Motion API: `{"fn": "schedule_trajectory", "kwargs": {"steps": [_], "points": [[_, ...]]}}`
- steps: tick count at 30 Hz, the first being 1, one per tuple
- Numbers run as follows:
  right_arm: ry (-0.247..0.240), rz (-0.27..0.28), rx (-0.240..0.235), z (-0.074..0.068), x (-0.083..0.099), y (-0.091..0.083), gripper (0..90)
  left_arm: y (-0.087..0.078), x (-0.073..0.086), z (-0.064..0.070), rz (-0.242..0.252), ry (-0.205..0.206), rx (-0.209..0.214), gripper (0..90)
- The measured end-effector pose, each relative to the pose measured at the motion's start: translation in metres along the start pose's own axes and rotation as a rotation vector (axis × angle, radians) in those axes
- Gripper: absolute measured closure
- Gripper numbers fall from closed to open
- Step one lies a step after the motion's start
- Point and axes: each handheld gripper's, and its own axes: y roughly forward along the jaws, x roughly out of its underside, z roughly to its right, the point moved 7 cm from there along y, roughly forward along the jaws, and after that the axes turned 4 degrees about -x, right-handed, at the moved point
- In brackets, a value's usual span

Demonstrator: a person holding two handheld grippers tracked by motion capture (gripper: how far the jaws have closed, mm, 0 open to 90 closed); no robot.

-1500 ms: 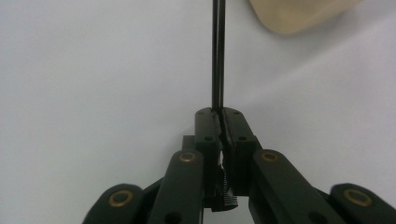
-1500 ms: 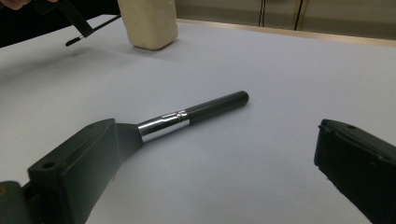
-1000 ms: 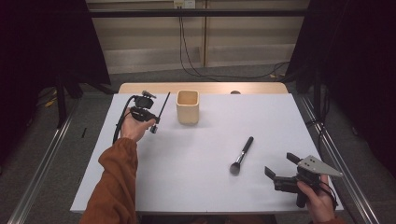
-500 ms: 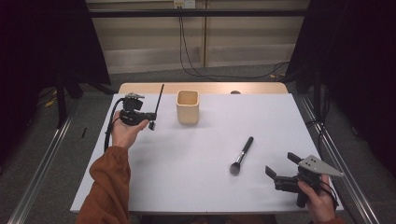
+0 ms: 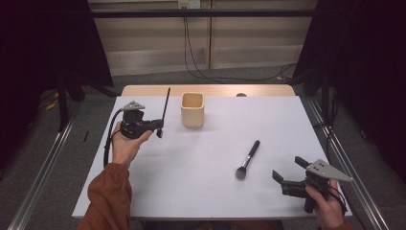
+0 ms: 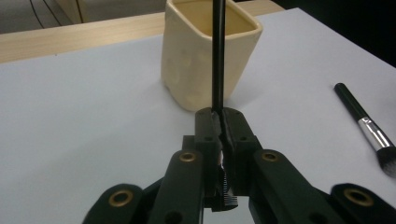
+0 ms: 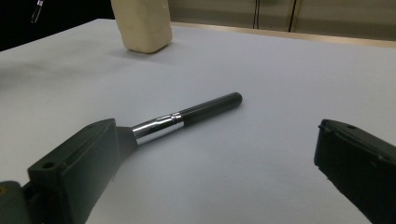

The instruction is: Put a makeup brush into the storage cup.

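The left gripper [image 5: 159, 129] fingers clamp a thin black stick-like brush [image 5: 165, 104] beside the cream square ceramic cup [image 5: 193, 109], not yet inside, while the right gripper [image 5: 290, 175] fingers gape wide near the black-handled makeup brush [image 5: 248, 158] lying mid-surface.

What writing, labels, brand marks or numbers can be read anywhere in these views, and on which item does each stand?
None can be read.
Cream cup: plain walls, no print.
Thin black brush held in the left claw: no marking shows.
Makeup brush on the white table: black handle and silver ferrule bare.
Right claw: grey plate unmarked.
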Motion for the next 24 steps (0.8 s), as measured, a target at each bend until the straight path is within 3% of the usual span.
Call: {"fn": "schedule_trajectory", "kwargs": {"steps": [3, 7, 14, 15, 24], "points": [[0.002, 0.001, 0.0, 0.0, 0.0, 0.0, 0.0, -0.003, 0.004, 0.005, 0.011, 0.024, 0.007, 85.8], [0.0, 0.004, -0.002, 0.0, -0.001, -0.001, 0.0, -0.009, 0.009, 0.012, 0.026, 0.02, 0.04, 85.8], [0.01, 0.014, -0.001, 0.0, -0.002, -0.001, 0.0, -0.011, 0.014, 0.042, 0.037, 0.067, 0.106, 85.9], [0.01, 0.015, -0.005, -0.001, -0.002, -0.001, 0.0, -0.011, 0.014, 0.048, 0.043, 0.067, 0.144, 85.9], [0.009, 0.032, -0.023, -0.003, -0.004, -0.003, 0.0, -0.014, 0.018, 0.068, 0.035, 0.115, 0.211, 85.8]]}}
